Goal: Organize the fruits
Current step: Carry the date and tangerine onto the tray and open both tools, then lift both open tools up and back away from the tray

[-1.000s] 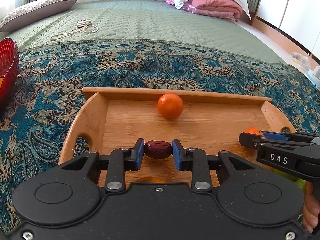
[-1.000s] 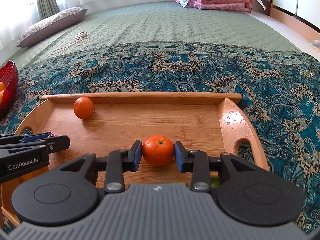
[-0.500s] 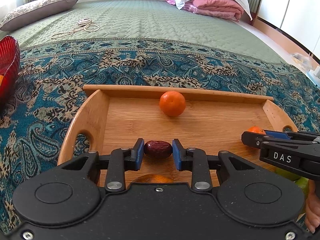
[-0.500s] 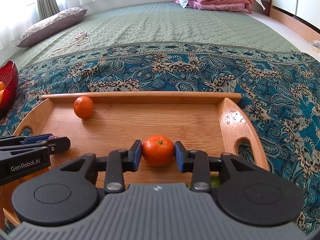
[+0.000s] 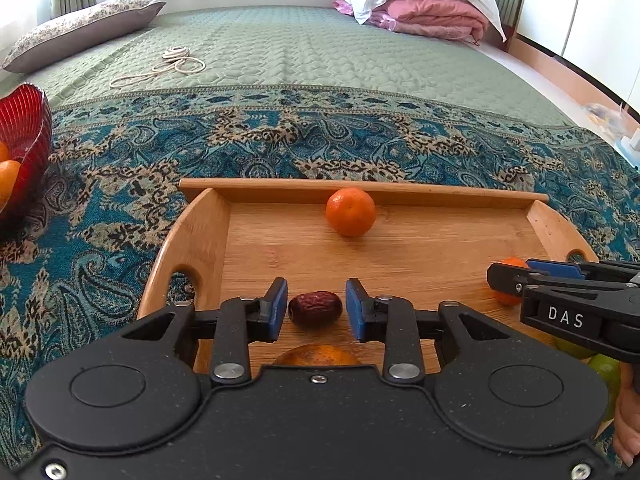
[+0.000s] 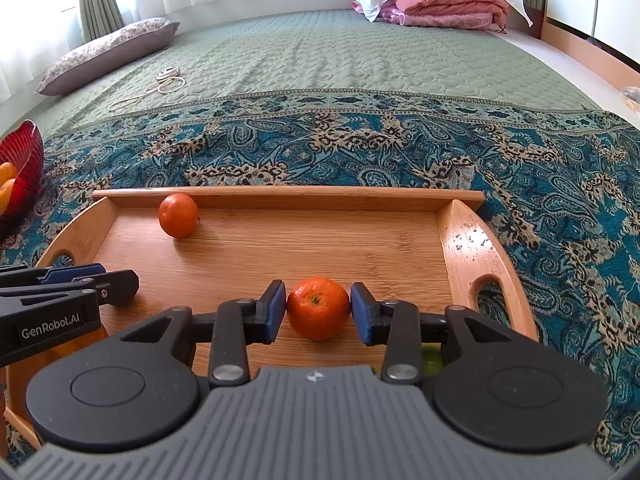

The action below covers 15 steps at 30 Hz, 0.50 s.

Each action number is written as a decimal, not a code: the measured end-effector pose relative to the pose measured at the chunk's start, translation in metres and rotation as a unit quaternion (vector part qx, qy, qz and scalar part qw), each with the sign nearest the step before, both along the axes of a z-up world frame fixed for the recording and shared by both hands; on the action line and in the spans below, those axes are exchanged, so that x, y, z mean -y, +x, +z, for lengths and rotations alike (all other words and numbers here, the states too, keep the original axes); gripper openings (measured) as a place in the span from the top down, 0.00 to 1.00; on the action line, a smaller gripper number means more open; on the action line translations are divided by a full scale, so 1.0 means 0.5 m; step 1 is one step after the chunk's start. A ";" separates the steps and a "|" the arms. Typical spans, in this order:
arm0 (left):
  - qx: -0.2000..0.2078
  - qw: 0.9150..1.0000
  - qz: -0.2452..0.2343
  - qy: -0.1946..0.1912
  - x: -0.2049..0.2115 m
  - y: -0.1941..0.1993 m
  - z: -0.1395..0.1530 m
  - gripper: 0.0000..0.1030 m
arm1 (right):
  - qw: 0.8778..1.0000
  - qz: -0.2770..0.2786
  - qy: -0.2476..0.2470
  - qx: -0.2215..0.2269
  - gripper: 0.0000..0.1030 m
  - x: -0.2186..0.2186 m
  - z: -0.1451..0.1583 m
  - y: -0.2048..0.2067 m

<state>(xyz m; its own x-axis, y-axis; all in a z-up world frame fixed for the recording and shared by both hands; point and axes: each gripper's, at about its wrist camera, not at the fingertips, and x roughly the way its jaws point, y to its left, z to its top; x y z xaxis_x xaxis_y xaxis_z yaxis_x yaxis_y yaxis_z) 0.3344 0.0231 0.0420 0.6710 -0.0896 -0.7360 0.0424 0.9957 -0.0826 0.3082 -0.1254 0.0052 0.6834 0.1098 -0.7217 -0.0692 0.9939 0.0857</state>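
Left gripper (image 5: 316, 309) fingers (image 5: 277, 309) slightly parted, level, pointing forward; right gripper (image 6: 318, 308) fingers (image 6: 274, 307) likewise, nearly closed.

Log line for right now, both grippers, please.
left gripper: jaws flank date, contact unclear | right gripper: shut on tangerine | both over wooden tray | second tangerine at far wall

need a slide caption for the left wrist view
Left tongs bracket a dried red date on the wooden tray, with a tangerine resting by the far rim.
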 end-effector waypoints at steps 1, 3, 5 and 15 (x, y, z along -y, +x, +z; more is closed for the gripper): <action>0.001 1.000 0.000 0.001 0.001 -0.002 0.003 0.65 | 1.000 0.000 0.000 0.002 0.50 0.000 0.002 -0.002; 0.004 1.000 0.000 0.001 0.003 -0.006 0.007 0.63 | 1.000 -0.001 0.000 0.004 0.50 0.001 0.007 -0.005; 0.005 1.000 0.000 0.001 0.005 -0.009 0.011 0.62 | 1.000 -0.003 0.000 0.007 0.50 0.001 0.011 -0.009; 0.024 1.000 -0.002 0.009 0.013 -0.037 0.037 0.44 | 1.000 -0.008 0.000 0.027 0.34 0.005 0.032 -0.032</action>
